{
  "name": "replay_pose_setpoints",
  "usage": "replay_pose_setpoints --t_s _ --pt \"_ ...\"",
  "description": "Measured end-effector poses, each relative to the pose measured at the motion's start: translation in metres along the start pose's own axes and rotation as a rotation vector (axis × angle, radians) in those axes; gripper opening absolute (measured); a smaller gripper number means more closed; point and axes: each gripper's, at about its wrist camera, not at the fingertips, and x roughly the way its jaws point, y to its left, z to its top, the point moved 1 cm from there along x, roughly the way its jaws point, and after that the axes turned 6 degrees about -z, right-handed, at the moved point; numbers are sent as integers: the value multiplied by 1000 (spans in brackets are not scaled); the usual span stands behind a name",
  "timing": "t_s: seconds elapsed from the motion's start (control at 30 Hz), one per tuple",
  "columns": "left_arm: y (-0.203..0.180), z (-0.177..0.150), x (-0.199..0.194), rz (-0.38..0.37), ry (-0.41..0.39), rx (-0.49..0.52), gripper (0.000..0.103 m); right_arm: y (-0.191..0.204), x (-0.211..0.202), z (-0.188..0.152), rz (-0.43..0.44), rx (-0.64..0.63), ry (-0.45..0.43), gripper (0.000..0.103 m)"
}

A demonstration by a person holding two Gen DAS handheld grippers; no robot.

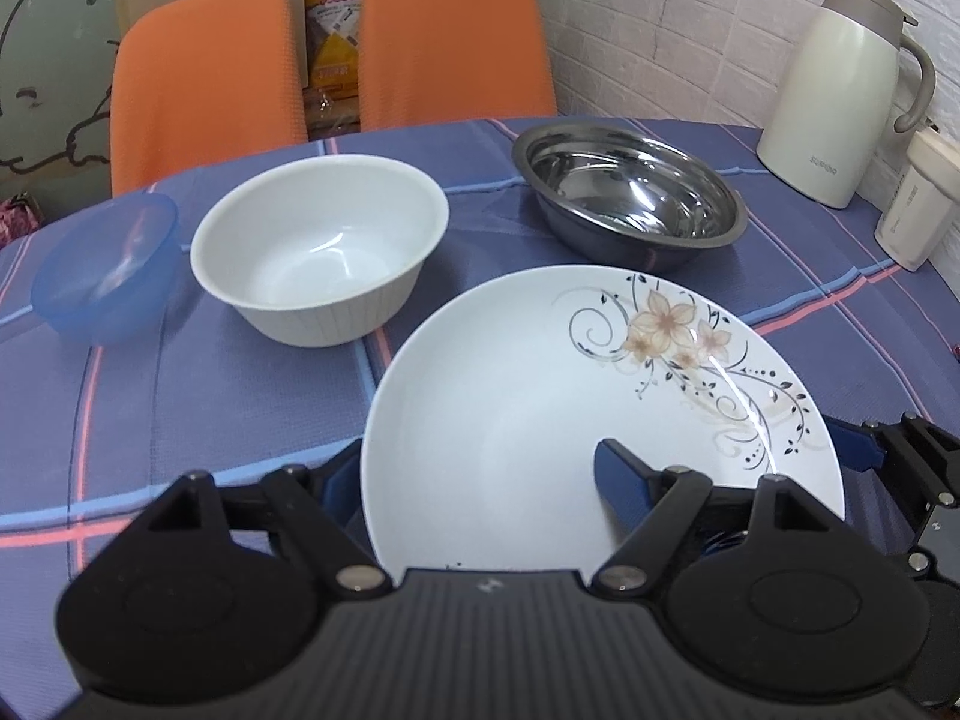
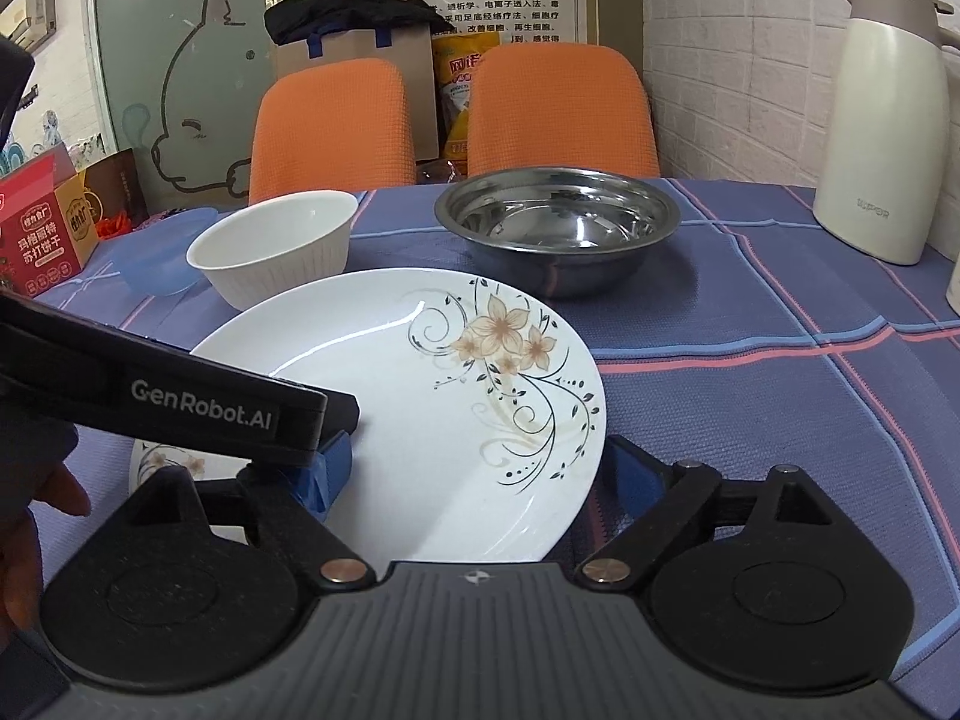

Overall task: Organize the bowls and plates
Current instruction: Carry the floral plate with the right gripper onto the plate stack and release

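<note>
Left fingers (image 1: 483,480): spread wide, set across the near rim of the flowered plate (image 1: 510,390). One finger lies over the plate's face. The other is hidden behind its left edge. They are not closed on the plate. Whether either one touches it, I cannot tell.

Right fingers (image 2: 480,480): also spread wide, with the near edge of the same plate between them. The outer finger stands just beside the plate's right rim and the inner one lies in front of its near left part. The black body of my left tool crosses over that inner finger.

The flowered plate sits at the near edge of the counter (image 1: 180,420), which has a blue checked cloth. In the right wrist view, part of a second flowered plate (image 2: 168,462) shows below its left side.

Beyond the plate, left of centre, a white ribbed bowl (image 1: 318,252) stands upright. A blue see-through bowl (image 1: 108,270) is just beside it, further left. A steel bowl (image 1: 630,192) stands to the right, apart from the white one.

At the far right, by the brick wall, stands a cream jug (image 1: 840,90). Two orange chairs (image 1: 204,78) are behind the counter.
</note>
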Motion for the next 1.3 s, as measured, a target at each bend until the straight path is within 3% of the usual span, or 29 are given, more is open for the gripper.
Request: replay_pose_setpoints --t_s 0.2,0.37,0.67,1.03,1.3 --pt "-1 -2 -2 0 -12 7 76 4 -1 -1 34 -21 -6 74" --pt "2 -2 -5 -1 -17 -11 67 6 -2 -1 14 -19 -12 70" --pt "0 -9 -15 1 7 -35 66 13 -18 -7 -19 14 -9 70" --pt "1 -26 -74 1 -78 -36 66 41 -69 -6 -36 -16 -84 70" --pt "29 -53 -130 24 -133 -96 65 86 -100 -8 11 -70 -118 70"
